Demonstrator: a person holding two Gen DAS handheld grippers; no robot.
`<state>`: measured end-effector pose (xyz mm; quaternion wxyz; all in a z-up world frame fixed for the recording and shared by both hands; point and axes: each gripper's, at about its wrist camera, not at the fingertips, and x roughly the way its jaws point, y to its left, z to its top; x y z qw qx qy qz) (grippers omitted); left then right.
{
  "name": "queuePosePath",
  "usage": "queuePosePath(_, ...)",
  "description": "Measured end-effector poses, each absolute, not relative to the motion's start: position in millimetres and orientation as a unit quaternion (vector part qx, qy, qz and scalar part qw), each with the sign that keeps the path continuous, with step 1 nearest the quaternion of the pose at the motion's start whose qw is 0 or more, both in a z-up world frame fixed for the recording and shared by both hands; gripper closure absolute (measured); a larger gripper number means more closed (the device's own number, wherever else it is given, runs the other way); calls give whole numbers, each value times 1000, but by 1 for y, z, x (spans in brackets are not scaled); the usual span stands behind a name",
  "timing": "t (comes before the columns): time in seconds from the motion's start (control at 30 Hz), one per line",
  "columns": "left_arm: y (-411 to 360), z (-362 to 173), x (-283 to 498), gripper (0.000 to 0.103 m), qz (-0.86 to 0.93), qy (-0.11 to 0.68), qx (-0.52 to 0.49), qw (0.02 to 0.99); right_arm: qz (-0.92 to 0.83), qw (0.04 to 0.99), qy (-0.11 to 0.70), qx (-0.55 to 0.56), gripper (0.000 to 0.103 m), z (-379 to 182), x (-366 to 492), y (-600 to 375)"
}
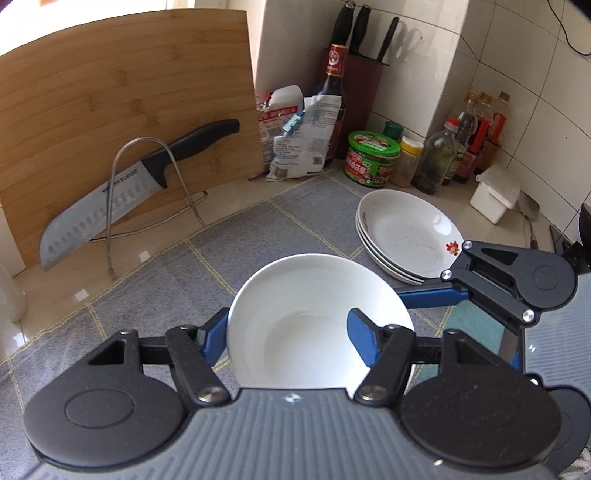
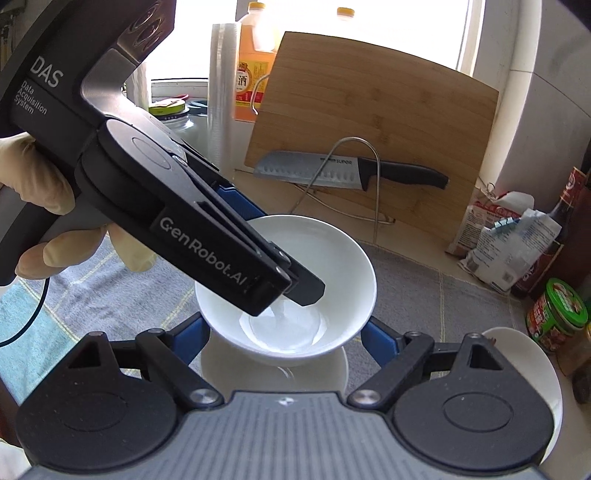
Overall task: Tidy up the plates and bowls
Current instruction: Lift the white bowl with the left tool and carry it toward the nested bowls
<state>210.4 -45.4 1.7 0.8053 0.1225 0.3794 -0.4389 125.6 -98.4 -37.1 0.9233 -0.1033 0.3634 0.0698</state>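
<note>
Two grippers on one bowl [image 1: 317,317]: your left [image 1: 286,339] pinches its rim, jaws nearly closed, while your right [image 2: 284,334] straddles it half-open, not squeezing, probably steadying for stacking.

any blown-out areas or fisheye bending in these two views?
Left wrist: cutting board edges bow from fisheye; top-left window strip clips white; white bowl keeps soft shading. Right wrist: window behind the board is blown out, backlighting the bottles; left tool body sharp, corners vignetted.
</note>
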Motion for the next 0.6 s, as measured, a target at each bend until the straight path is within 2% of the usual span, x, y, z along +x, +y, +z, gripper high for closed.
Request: queuePosePath(0.6, -55, -16, 205, 33, -449, 404, 124, 787, 70, 914, 389, -90, 11, -51, 119, -105)
